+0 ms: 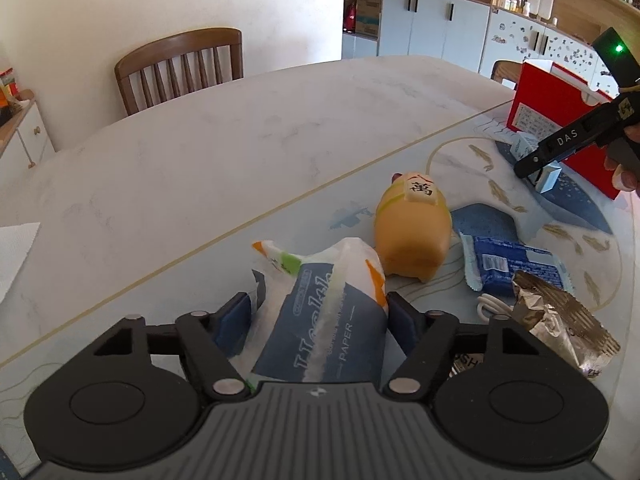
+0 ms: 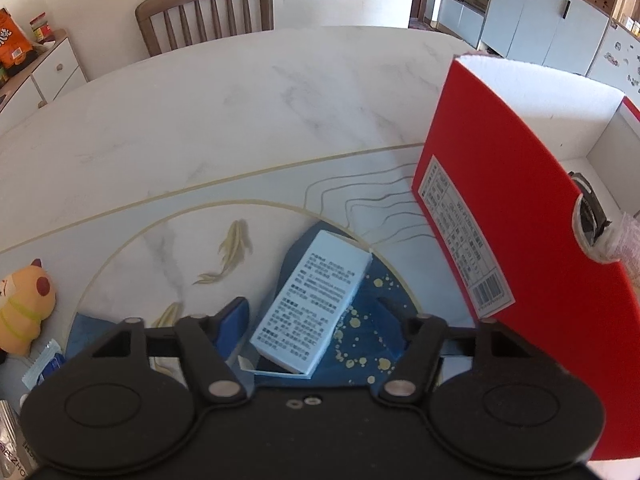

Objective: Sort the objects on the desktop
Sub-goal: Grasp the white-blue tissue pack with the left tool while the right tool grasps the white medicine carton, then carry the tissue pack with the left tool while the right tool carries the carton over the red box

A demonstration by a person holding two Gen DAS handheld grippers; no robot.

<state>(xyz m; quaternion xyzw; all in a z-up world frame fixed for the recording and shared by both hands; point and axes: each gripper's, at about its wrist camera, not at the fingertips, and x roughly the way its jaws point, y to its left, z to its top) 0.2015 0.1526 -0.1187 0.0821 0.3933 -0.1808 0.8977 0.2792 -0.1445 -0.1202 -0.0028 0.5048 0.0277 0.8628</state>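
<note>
A: What crowds the red box (image 2: 520,216)?

B: Toward the chair side from it: an orange pig toy (image 1: 412,232), a blue snack packet (image 1: 516,264), a crumpled foil wrapper (image 1: 560,316).

A: And the grippers?

B: The left gripper (image 1: 320,316) pinches a tissue pack (image 1: 320,320), far from the box. The right gripper (image 2: 316,320) straddles a pale blue carton (image 2: 312,304) just beside the box, pads not touching.

Tabletop (image 1: 200,152): white marble veining, gold lines, pale fish motifs, dark blue gold-speckled patch. Tissue pack (image 1: 320,320): white with navy panel, orange and green accents. Toy figure (image 1: 412,232): orange-yellow, green band. Storage box (image 2: 520,240): red outside, white inside. Small carton (image 2: 312,300): pale blue, black print. Crumpled wrapper (image 1: 560,320): apparently silver.
</note>
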